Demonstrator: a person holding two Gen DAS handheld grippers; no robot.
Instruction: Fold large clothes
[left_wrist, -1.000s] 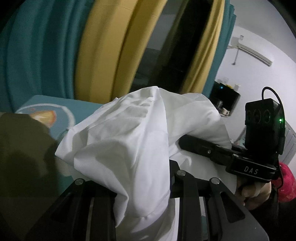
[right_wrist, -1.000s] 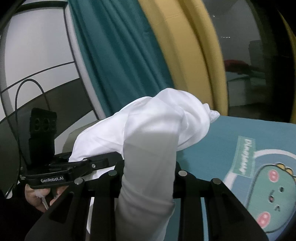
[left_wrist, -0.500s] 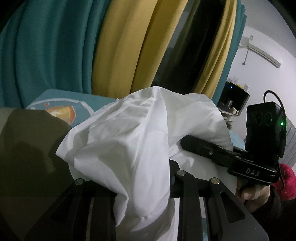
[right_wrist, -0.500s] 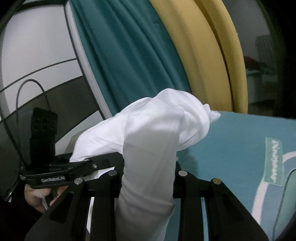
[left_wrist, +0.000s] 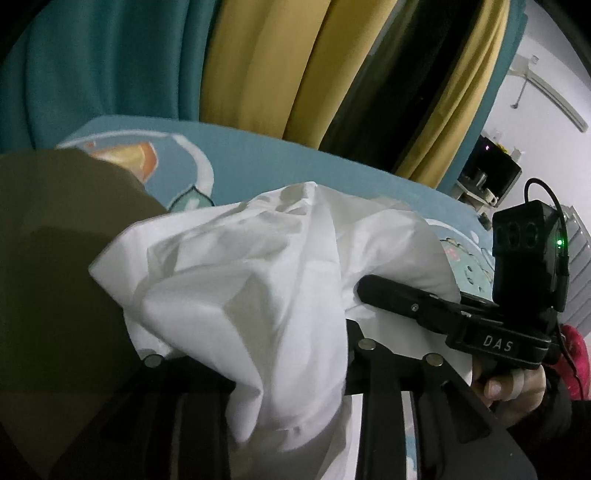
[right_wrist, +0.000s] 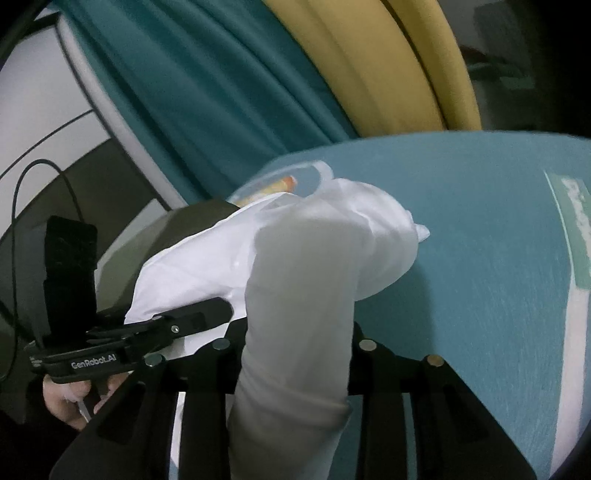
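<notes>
From the left wrist, a teal surface (left_wrist: 295, 158) with cartoon prints spreads ahead of the left tool (left_wrist: 291, 373), backed by teal and yellow curtains (left_wrist: 258, 62) and a white wall at far right. The white garment (left_wrist: 258, 288) bunches between this tool's jaws, which are opening, and an olive cloth (left_wrist: 55, 258) lies to the left. The right tool (left_wrist: 373, 291), held by a hand (left_wrist: 513, 391), reaches into the garment from the right. From the right wrist, the same teal surface (right_wrist: 480, 221) and curtains (right_wrist: 229, 74) fill the view; the garment (right_wrist: 295, 295) runs up through the right tool's (right_wrist: 291, 373) opening jaws, bulging just ahead, and the left tool (right_wrist: 207, 314) enters from the left.
</notes>
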